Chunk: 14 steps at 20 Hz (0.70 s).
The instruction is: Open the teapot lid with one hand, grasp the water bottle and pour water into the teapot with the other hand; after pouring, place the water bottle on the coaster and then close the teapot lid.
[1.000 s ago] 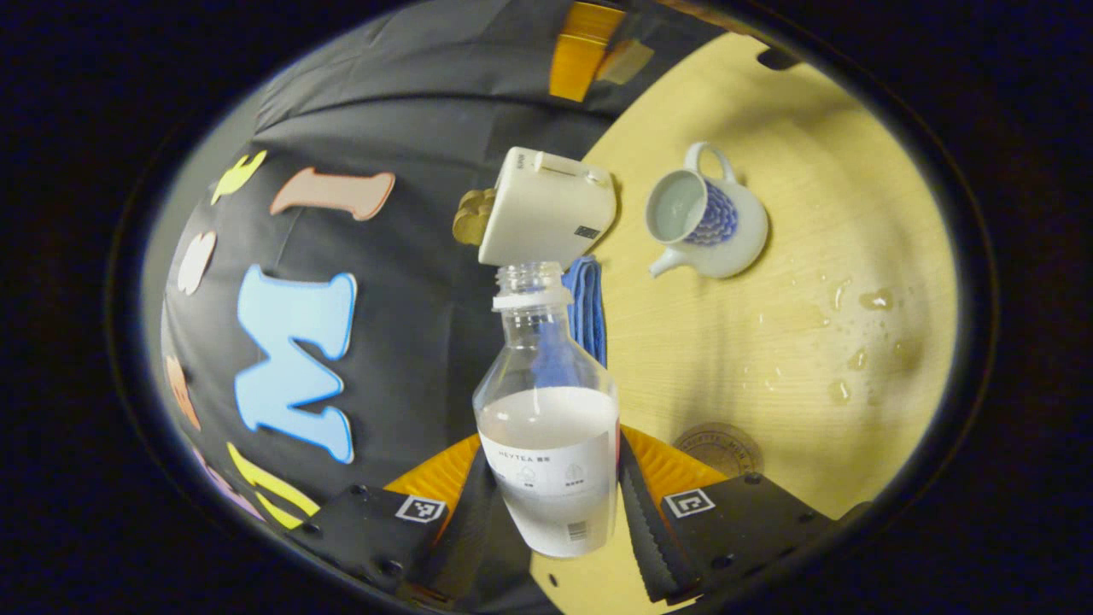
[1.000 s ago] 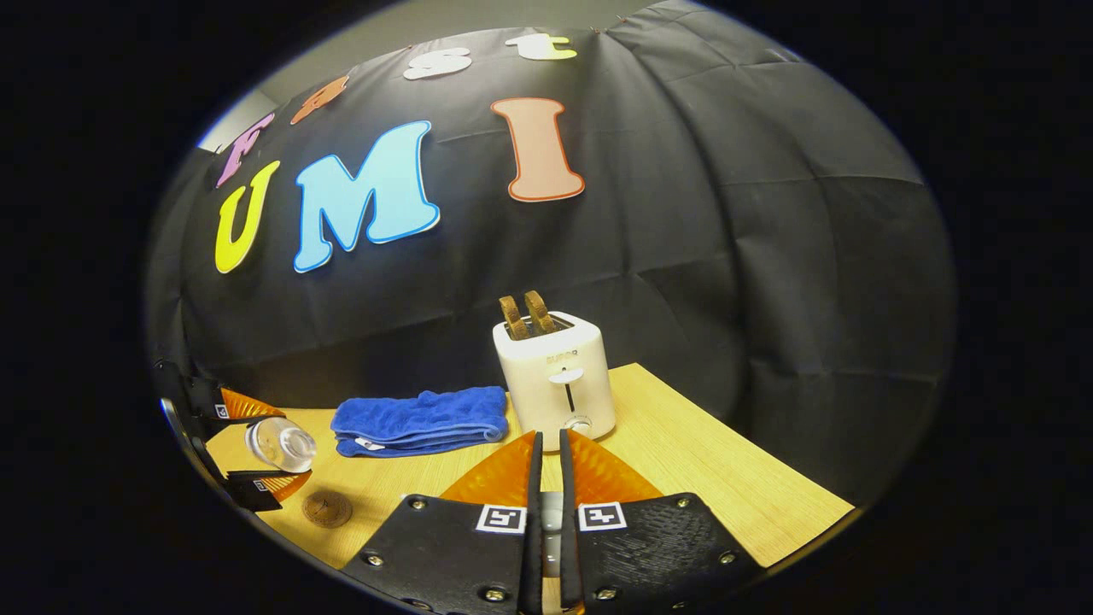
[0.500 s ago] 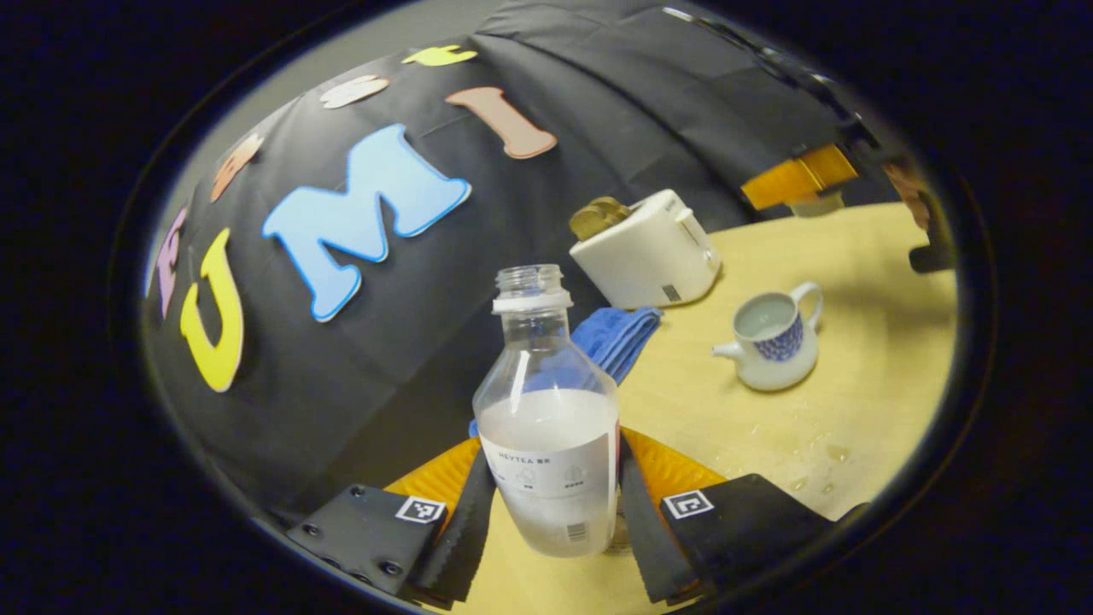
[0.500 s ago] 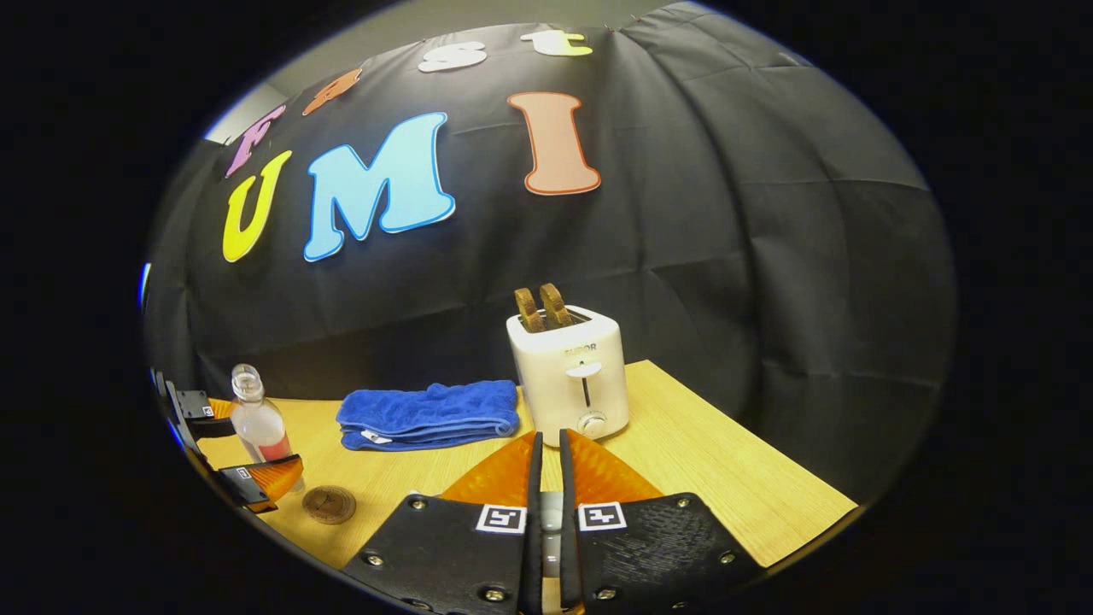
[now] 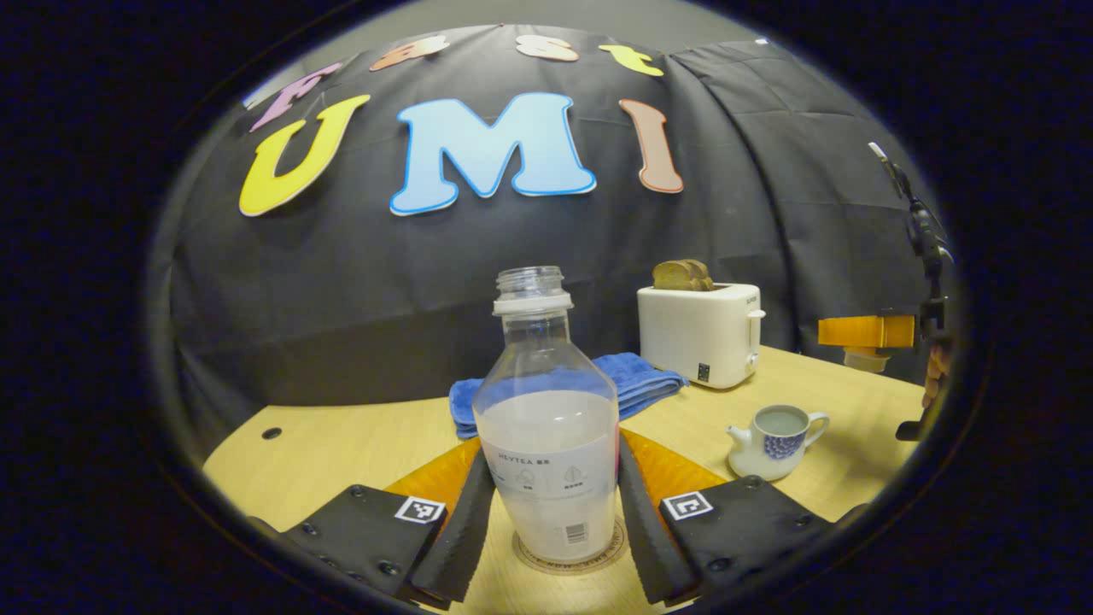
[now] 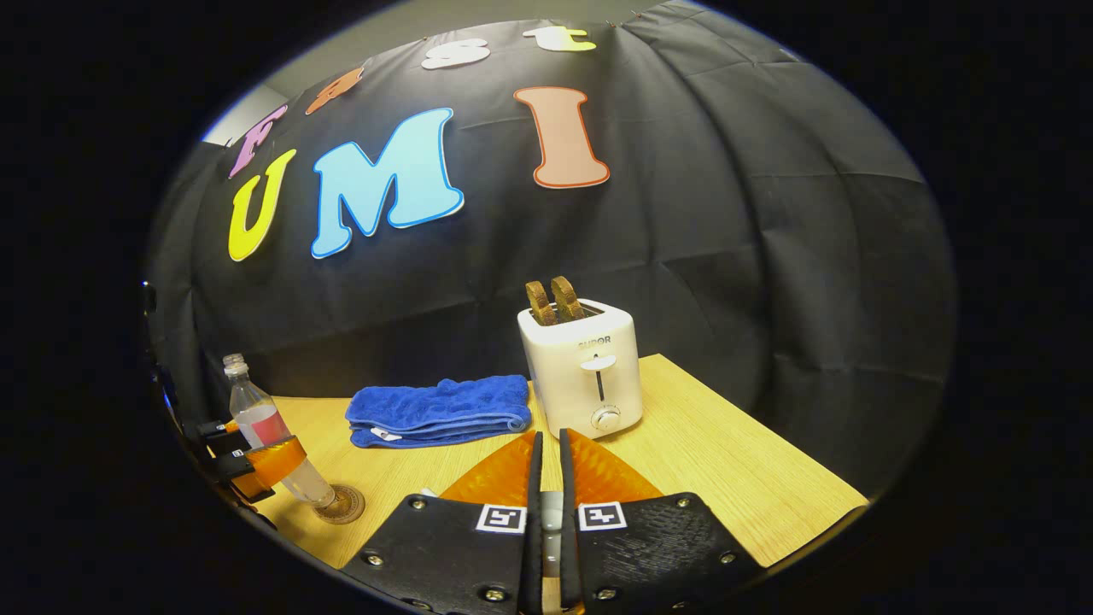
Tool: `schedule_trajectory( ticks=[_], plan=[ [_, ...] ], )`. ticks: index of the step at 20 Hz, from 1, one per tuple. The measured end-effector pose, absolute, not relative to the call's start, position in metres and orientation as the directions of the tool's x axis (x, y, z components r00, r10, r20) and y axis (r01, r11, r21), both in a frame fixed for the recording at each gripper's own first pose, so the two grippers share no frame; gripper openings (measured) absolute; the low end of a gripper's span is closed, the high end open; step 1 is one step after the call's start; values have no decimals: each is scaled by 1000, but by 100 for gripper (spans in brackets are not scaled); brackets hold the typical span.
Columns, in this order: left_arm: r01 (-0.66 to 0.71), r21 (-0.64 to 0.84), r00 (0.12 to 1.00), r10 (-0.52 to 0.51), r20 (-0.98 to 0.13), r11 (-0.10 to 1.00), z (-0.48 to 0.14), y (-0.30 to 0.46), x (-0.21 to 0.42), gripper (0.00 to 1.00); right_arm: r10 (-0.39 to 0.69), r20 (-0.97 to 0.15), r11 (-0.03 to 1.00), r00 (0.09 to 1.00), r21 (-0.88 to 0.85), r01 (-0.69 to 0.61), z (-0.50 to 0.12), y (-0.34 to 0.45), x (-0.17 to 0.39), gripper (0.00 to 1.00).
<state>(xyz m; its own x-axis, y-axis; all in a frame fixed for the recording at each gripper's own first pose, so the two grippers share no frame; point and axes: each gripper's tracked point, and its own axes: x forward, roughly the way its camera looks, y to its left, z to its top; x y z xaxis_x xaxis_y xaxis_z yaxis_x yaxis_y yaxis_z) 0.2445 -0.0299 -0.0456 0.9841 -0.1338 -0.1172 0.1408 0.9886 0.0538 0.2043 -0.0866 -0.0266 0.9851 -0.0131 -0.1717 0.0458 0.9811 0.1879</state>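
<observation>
The clear water bottle (image 5: 546, 359), uncapped and about half full, stands upright on the round brown coaster (image 5: 570, 557). My left gripper (image 5: 551, 448) is shut on its lower body. The white teapot (image 5: 773, 444) with a blue pattern sits lidless to the right, water inside it. My right gripper (image 5: 862, 331) hovers above and beyond the teapot with the pale lid (image 5: 867, 360) under its fingers. In the right gripper view my right gripper (image 6: 548, 440) is shut on the lid's knob (image 6: 551, 512); the bottle (image 6: 248, 410), left gripper (image 6: 256, 457) and coaster (image 6: 341, 506) are at far left.
A white toaster (image 5: 700, 335) with toast in it stands at the back of the wooden table (image 5: 341, 444). A folded blue towel (image 5: 636, 383) lies beside it, behind the bottle. The black cloth wall closes the back. A small hole (image 5: 271, 433) marks the table's left part.
My left gripper has swung the bottle from tilted to upright and lowered it onto the coaster. The right gripper has barely moved and keeps hold of the lid.
</observation>
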Motion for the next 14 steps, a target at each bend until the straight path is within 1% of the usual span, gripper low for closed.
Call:
schedule_trajectory(
  ticks=[3,9,10,14],
  plan=[
    [123,22,985,-119,-123,992,-56,-26,248,83,-12,-171,982,985,183,44,-27,-85,205,8],
    [126,52,983,-118,-138,991,-63,-29,253,84,4,-175,986,985,168,26,-30,-76,208,8],
    [127,47,985,-121,-126,991,-61,-30,255,84,5,-174,986,985,163,24,-30,-76,208,8],
    [121,50,985,-114,-126,991,-63,-28,257,87,12,-181,986,983,165,19,-33,-72,210,8]
  ],
)
